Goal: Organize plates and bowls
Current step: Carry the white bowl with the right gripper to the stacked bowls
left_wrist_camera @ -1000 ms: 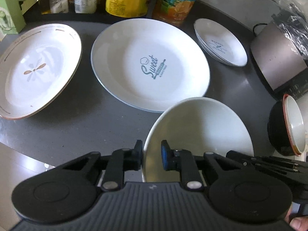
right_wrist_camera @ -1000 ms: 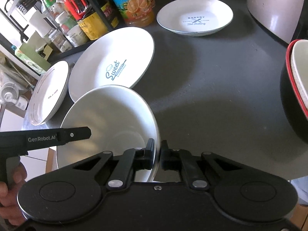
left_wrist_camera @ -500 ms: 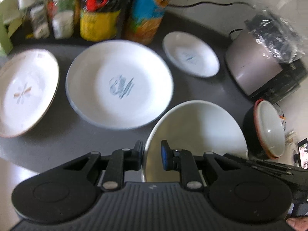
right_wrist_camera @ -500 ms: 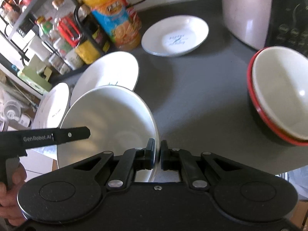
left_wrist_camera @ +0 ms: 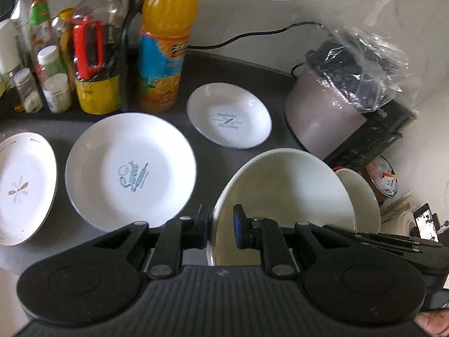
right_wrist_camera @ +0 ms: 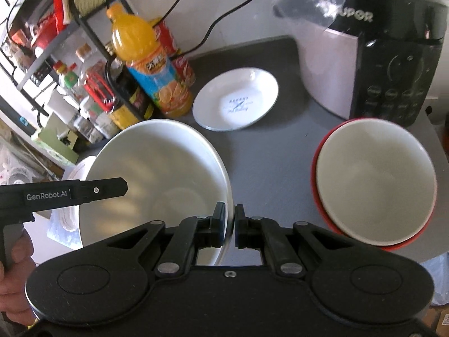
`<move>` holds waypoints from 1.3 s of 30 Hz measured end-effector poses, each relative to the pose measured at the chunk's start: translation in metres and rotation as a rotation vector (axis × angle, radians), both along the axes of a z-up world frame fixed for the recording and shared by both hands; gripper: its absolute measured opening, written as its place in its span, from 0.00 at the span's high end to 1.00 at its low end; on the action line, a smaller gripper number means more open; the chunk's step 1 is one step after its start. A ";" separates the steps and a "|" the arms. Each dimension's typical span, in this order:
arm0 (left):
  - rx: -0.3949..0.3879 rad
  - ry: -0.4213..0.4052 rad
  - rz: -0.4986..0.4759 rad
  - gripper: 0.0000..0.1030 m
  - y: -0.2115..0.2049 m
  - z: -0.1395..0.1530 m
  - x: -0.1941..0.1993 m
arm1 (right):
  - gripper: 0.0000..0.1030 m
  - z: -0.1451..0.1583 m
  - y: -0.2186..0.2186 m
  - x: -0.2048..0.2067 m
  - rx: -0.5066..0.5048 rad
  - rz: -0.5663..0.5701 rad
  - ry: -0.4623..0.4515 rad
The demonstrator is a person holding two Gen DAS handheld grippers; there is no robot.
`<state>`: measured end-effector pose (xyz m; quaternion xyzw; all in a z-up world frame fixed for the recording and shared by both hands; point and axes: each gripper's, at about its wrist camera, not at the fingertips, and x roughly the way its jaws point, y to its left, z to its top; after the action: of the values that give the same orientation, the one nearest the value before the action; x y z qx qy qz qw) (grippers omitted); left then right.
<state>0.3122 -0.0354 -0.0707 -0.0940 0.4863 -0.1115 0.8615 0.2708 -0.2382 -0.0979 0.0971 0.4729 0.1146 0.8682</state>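
A white bowl (left_wrist_camera: 283,193) (right_wrist_camera: 157,168) hangs tilted above the dark counter, gripped by its rim from two sides. My left gripper (left_wrist_camera: 223,224) has the rim between its closing jaws, one pad outside and the blue pad inside the bowl. My right gripper (right_wrist_camera: 229,221) is shut on the opposite rim. A red-rimmed bowl (right_wrist_camera: 376,179) (left_wrist_camera: 362,193) with a cream inside stands on the counter just right of the held bowl. On the counter lie a large plate marked "Sweet" (left_wrist_camera: 129,171), a small plate (left_wrist_camera: 228,115) (right_wrist_camera: 235,98) and a flower plate (left_wrist_camera: 22,185).
A rice cooker (left_wrist_camera: 336,106) (right_wrist_camera: 364,56) under a plastic bag stands at the back right. An orange juice bottle (left_wrist_camera: 165,42) (right_wrist_camera: 151,75) and a rack of sauce bottles (left_wrist_camera: 87,64) line the back left. A hand (right_wrist_camera: 14,278) holds the left gripper.
Both grippers have risen with the white bowl and pulled back from the counter. The plates look smaller, and the red-rimmed bowl has come fully into the right wrist view.
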 end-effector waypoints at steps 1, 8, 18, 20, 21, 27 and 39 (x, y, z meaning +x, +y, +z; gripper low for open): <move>-0.003 0.001 -0.003 0.84 -0.003 0.001 0.001 | 0.93 0.002 -0.003 0.000 0.000 -0.006 -0.007; -0.007 -0.015 -0.028 0.84 -0.032 0.008 0.007 | 0.93 0.012 -0.032 0.003 -0.001 -0.047 -0.033; -0.011 -0.002 -0.060 0.84 -0.087 0.000 0.022 | 0.93 0.013 -0.079 0.011 -0.022 -0.081 -0.036; -0.005 0.002 -0.067 0.84 -0.099 -0.002 0.025 | 0.93 0.011 -0.089 0.013 -0.028 -0.084 -0.036; -0.003 0.006 -0.067 0.84 -0.104 -0.004 0.026 | 0.93 0.011 -0.094 0.014 -0.028 -0.087 -0.035; 0.008 0.035 -0.078 0.84 -0.137 -0.013 0.033 | 0.93 0.009 -0.123 0.022 -0.031 -0.103 -0.029; 0.005 0.070 -0.066 0.84 -0.176 -0.026 0.051 | 0.93 0.000 -0.159 0.046 -0.044 -0.092 0.005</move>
<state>0.3628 -0.2116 -0.0964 -0.0794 0.5191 -0.1351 0.8402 0.3167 -0.3976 -0.0975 0.1002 0.4726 0.0638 0.8733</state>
